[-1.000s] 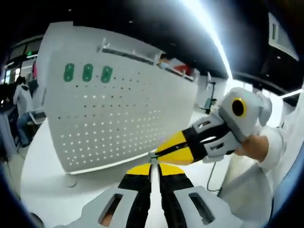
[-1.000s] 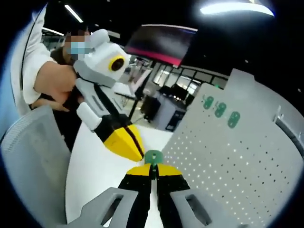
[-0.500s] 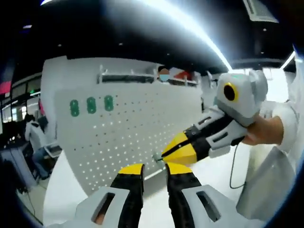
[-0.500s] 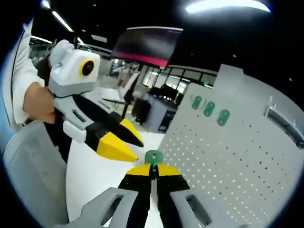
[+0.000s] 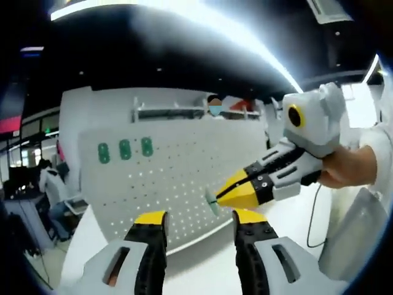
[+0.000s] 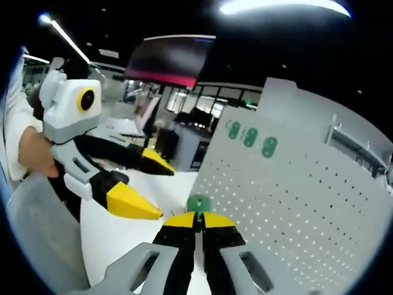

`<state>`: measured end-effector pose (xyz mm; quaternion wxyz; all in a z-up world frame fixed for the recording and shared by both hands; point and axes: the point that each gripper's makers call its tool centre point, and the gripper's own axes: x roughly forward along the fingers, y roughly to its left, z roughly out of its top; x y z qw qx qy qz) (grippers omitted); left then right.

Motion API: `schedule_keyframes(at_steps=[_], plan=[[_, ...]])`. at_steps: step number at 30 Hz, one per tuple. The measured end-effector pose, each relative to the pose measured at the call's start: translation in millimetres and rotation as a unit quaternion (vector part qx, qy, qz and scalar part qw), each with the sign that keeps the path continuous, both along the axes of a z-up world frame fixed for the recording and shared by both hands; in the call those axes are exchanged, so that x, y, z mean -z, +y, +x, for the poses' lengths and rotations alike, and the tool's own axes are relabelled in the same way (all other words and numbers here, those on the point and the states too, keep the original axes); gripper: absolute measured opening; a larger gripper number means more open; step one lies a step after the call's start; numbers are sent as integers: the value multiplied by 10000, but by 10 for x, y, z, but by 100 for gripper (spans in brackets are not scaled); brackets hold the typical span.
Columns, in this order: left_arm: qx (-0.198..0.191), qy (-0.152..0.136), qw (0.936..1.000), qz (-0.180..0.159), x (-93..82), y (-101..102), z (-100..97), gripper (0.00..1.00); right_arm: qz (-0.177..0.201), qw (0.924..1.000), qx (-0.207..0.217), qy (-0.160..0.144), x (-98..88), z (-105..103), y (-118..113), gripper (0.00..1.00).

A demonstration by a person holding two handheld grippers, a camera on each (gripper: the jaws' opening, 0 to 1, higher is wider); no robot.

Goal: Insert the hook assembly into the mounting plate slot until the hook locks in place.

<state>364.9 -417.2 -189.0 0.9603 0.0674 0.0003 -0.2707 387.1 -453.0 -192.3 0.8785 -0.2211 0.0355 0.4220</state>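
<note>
Green, the small hook assembly [image 6: 198, 203] sits pinched at the tips of the right gripper [image 6: 198, 216], whose jaws are closed on it, held near the face of the white perforated mounting plate [image 6: 307, 203] standing on the white surface [image 5: 202, 270]. The left gripper [image 5: 199, 215] hangs beside it, jaws spread wide and holding nothing.

In the right gripper view the right gripper's [image 6: 198, 216] closed yellow tips are covering most of the green hook assembly [image 6: 198, 203], leaving its hook end hidden. Beyond it, the perforated mounting plate [image 6: 295, 196] is running off at the edge, its slots too small to tell apart.
</note>
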Motion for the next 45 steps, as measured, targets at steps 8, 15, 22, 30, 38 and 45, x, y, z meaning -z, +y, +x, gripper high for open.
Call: schedule_keyframes(at_steps=[8, 15, 22, 30, 38, 45], plan=[[155, -176, 9997, 34, -92, -60, -80, 55, 411, 9978, 511, -3, -183, 27, -105, 0], [287, -303, 9991, 31, -168, -89, -142, 59, 551, 9949, 836, -87, -273, 40, -157, 0], [294, -352, 9989, 26, -187, -71, -184, 63, 776, 9912, 1066, -139, -349, 44, -187, 0], [263, -309, 9990, 198, -155, 91, -241, 66, 1023, 9872, 1218, -157, -380, 107, -119, 0], [189, -338, 9981, 477, -96, 254, -193, 67, 1109, 9834, 1417, -228, -467, 295, -146, 0], [279, -322, 9963, 746, -17, 278, -81, 68, 1236, 9778, 1648, -392, -659, 580, -205, 0]])
